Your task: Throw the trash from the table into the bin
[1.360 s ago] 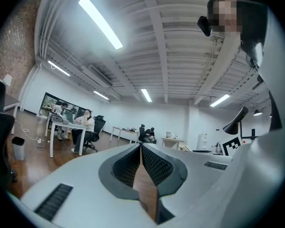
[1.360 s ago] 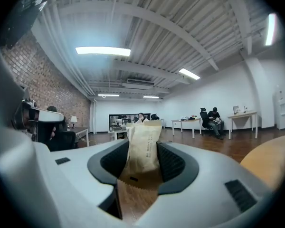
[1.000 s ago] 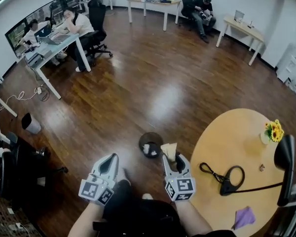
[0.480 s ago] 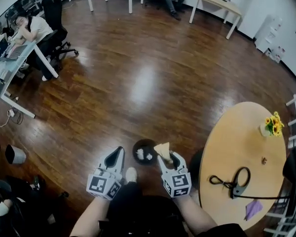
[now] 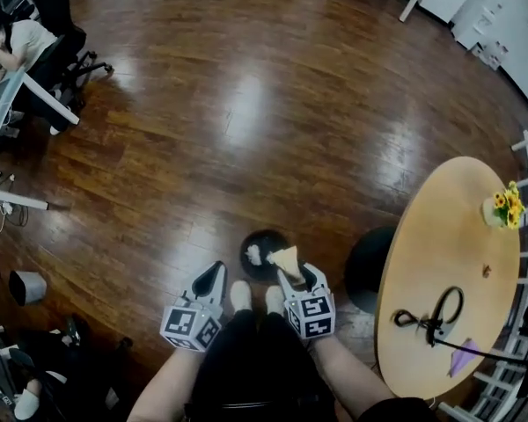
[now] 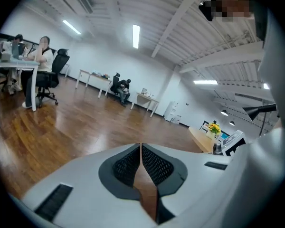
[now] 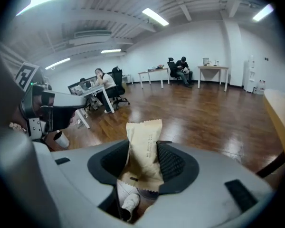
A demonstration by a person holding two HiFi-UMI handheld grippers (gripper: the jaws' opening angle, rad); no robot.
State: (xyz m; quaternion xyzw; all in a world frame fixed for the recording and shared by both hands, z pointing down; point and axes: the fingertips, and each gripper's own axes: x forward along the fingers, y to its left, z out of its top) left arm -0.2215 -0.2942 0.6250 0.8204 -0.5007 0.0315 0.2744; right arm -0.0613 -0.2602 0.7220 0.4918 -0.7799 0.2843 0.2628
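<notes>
1. The person's dark trousers filled the bottom centre of the head view, with two pale shoes [image 5: 240,295] on the wood floor [image 5: 246,112] just above them.
2. The left gripper [image 5: 213,278] sat lower left of centre. In its own view the jaws met at the tips with nothing between them.
3. The right gripper [image 5: 296,276] sat lower right of centre, level with the left one, its jaws clamped on a snack wrapper [image 7: 144,144].
4. The wrapper was pale cream and flat, and it stood upright out of the jaws. The top edge was crimped in a zigzag and a faint line of print ran down the face. The lower part was creased and spread below the pads. In the head view it overlapped the lower right rim of the bin.
5. The bin [image 5: 273,235] was round and black and stood on the floor just above the shoes. White crumpled scraps [image 5: 253,255] lay inside it.
6. A round wooden table [image 5: 449,236] stood at the right edge. It carried a black looped cable [image 5: 442,310], a purple cloth [image 5: 465,356] and yellow flowers [image 5: 509,206].
7. At the upper left, well apart, a seated person [image 5: 13,42] leaned on a desk.
</notes>
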